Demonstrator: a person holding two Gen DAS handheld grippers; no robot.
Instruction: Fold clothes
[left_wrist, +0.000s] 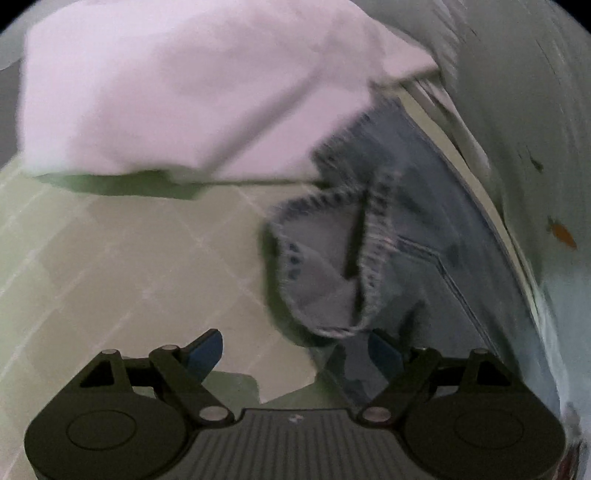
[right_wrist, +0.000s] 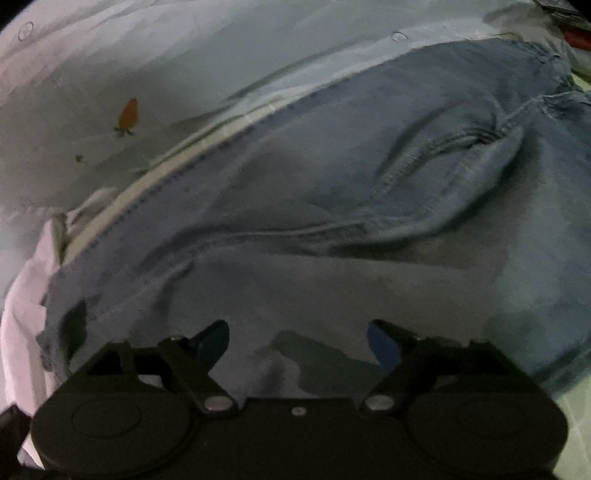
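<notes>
Denim garment (right_wrist: 332, 206), one, blue, spread rumpled across most of the right wrist view; lies on pale green checked surface (left_wrist: 92, 266), seen at left of the left wrist view. Long axis hard to judge through blur and fisheye: seams and one edge run from lower left up to upper right in the right wrist view. Frayed, folded-over denim corner (left_wrist: 325, 266) points down toward the left gripper.

Three garments in all: denim; pink garment (left_wrist: 159, 92), bunched beyond the denim, touching it at one edge; white cloth with small orange print (right_wrist: 127, 112), just beside the denim's long edge.

Two grippers. Left gripper (left_wrist: 295, 350) with jaws spread wide, nothing between blue pads (left_wrist: 207, 350), right pad over denim edge, left pad over checked surface. Right gripper (right_wrist: 297, 343) likewise spread, blue pads (right_wrist: 382, 343) apart, hovering over the denim, pinching nothing; contact with the fabric not possible to tell
</notes>
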